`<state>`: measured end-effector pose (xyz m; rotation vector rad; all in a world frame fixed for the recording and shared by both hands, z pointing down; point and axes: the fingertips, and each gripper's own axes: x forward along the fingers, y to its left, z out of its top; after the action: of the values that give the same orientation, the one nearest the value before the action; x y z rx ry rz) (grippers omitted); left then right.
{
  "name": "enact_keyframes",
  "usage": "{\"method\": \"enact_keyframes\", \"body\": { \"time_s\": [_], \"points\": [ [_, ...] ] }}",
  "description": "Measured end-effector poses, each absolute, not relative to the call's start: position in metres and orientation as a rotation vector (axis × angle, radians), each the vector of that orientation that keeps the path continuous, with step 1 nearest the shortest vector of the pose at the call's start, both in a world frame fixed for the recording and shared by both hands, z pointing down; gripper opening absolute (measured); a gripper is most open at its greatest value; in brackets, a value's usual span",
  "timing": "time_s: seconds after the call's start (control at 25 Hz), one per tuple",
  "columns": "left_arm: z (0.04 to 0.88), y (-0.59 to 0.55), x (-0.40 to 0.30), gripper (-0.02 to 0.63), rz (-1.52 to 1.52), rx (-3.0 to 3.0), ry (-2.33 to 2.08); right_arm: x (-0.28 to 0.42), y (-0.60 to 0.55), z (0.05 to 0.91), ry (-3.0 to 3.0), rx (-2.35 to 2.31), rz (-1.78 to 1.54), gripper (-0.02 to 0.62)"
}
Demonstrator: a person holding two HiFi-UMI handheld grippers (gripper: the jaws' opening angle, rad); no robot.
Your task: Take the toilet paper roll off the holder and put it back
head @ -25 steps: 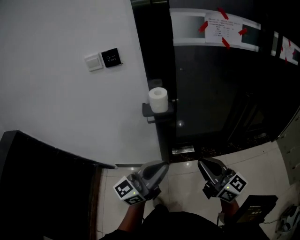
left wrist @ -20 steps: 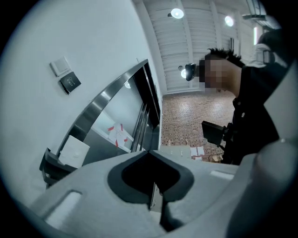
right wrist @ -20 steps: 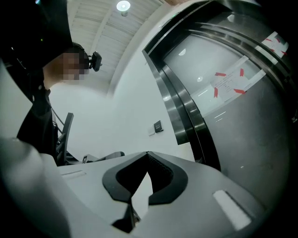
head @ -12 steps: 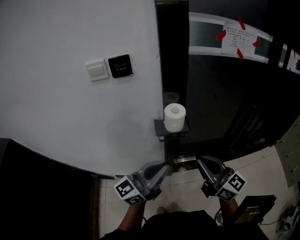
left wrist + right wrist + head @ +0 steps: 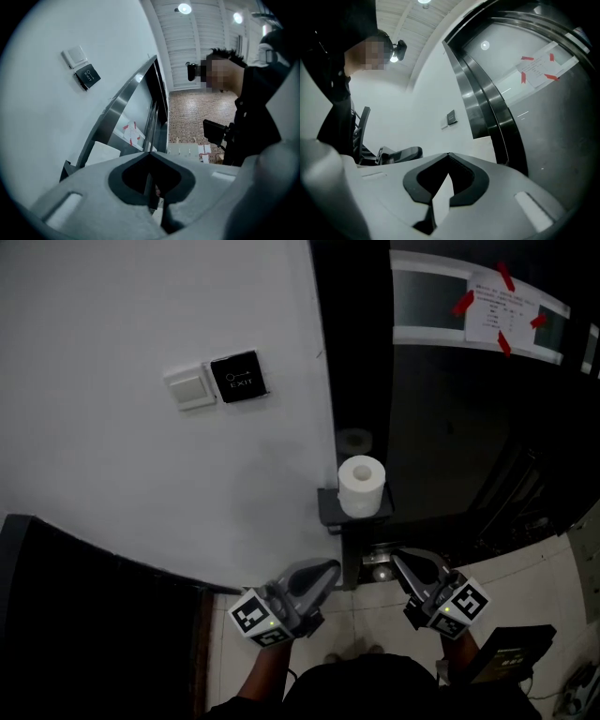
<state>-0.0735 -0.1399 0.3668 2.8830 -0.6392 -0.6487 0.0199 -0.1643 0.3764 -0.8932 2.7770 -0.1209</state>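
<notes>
A white toilet paper roll stands upright on a small black holder shelf fixed at the corner where the white wall meets the dark door frame. Both grippers hang below it over the tiled floor. My left gripper points up at the shelf from the lower left, shut and empty. My right gripper sits a little right of the shelf, also shut with nothing in it. In the left gripper view the roll shows as a white block just past the shut jaw tips.
A white switch and a black exit button sit on the wall up left. The dark glass door carries a paper taped with red strips. A black panel fills the lower left. A black device lies on the floor at right.
The head view has shifted, so the roll and shelf now sit lower and further right, closer above the grippers. Both grippers stay shut and keep about the same place.
</notes>
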Motion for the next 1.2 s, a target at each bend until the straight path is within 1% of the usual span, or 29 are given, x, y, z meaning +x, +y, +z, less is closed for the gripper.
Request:
{"method": "enact_keyframes", "body": {
  "time_s": [0.24, 0.28, 0.32, 0.36, 0.4, 0.44, 0.52, 0.56, 0.8, 1.2],
  "points": [
    [0.368, -0.160, -0.064, -0.003, -0.598, 2.870, -0.742, 0.034, -0.208, 0.394, 2.802, -0.946, -0.169, 0.002],
    [0.365, -0.161, -0.063, -0.003, -0.610, 2.873, -0.742, 0.035, -0.215, 0.398, 2.808, -0.957, -0.181, 0.015],
    [0.363, -0.161, -0.062, -0.003, -0.617, 2.874, -0.744, 0.035, -0.223, 0.402, 2.817, -0.968, -0.198, 0.043],
    [0.364, -0.163, -0.063, -0.003, -0.615, 2.869, -0.752, 0.034, -0.230, 0.408, 2.830, -0.978, -0.214, 0.094],
    [0.365, -0.165, -0.065, -0.003, -0.610, 2.859, -0.764, 0.032, -0.238, 0.414, 2.848, -0.993, -0.225, 0.183],
    [0.367, -0.168, -0.066, -0.003, -0.605, 2.849, -0.776, 0.029, -0.245, 0.421, 2.869, -1.015, -0.226, 0.239],
    [0.369, -0.171, -0.067, -0.003, -0.598, 2.839, -0.788, 0.024, -0.258, 0.436, 2.904, -1.075, -0.213, 0.324],
    [0.370, -0.172, -0.067, -0.003, -0.592, 2.839, -0.788, 0.022, -0.265, 0.443, 2.910, -1.109, -0.210, 0.347],
    [0.377, -0.174, -0.075, -0.003, -0.582, 2.828, -0.791, 0.012, -0.298, 0.451, 2.895, -1.271, -0.193, 0.396],
    [0.379, -0.179, -0.088, -0.003, -0.585, 2.814, -0.819, -0.009, -0.313, 0.419, 2.911, -1.260, 0.023, 0.410]
  ]
}}
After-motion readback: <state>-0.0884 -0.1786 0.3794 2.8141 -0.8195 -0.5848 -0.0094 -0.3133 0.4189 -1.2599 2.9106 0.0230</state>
